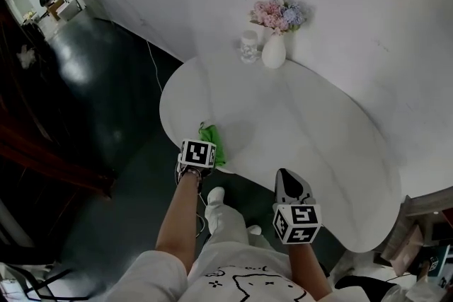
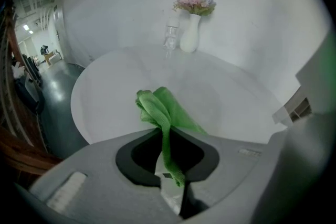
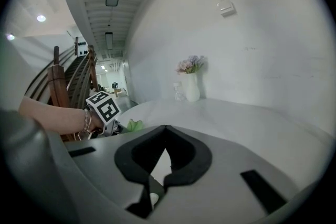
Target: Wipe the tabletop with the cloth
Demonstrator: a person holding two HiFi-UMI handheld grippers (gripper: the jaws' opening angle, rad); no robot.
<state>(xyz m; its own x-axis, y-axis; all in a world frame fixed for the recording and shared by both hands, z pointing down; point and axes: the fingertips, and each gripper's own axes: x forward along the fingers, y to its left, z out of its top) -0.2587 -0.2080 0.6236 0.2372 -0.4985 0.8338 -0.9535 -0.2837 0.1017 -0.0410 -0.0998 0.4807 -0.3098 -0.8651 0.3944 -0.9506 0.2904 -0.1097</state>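
Tabletop [image 1: 297, 124] edge, cloth [image 2: 157, 107] in left gripper [image 2: 161, 132]

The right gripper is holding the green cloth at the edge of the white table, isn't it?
No, it's the left gripper holding the green cloth at the edge of the white table. The left gripper view shows its jaws shut on the cloth; the right gripper holds nothing.
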